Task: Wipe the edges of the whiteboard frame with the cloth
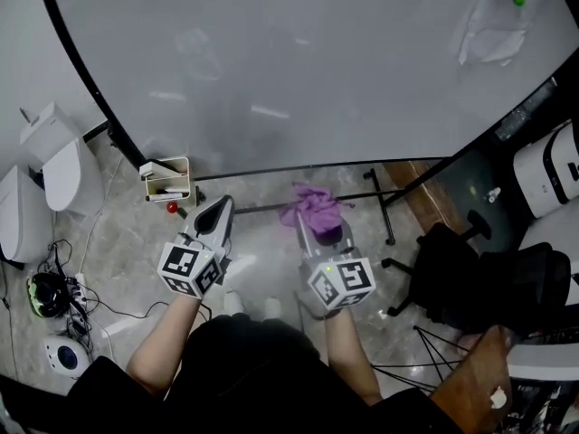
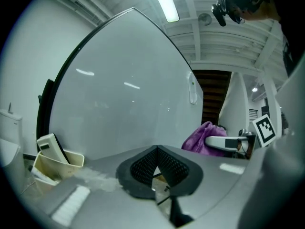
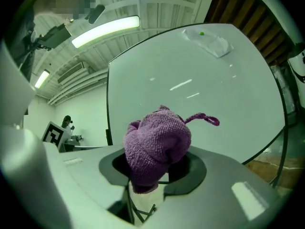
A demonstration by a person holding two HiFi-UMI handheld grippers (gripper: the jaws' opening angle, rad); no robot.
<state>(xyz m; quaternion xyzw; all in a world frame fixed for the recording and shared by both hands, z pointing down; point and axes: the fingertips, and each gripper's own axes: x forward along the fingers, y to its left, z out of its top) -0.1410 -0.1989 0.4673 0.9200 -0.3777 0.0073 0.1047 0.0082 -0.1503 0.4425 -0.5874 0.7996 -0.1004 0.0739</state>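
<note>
Purple cloth (image 3: 157, 147) bunched into wad, pinched between jaws of right tool (image 1: 318, 235); wad sticks out ahead, likely to serve as wiping pad. Held low, just short of whiteboard frame (image 1: 317, 166) bottom edge, apparently not touching. Left tool (image 1: 215, 217) alongside, jaws pressed together on nothing, probably idle. Cream tray (image 1: 168, 179) at frame's lower left.

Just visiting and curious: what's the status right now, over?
Left gripper shut, empty. Right gripper shut on purple cloth, not yet on whiteboard frame. Nothing seen in the way.
</note>
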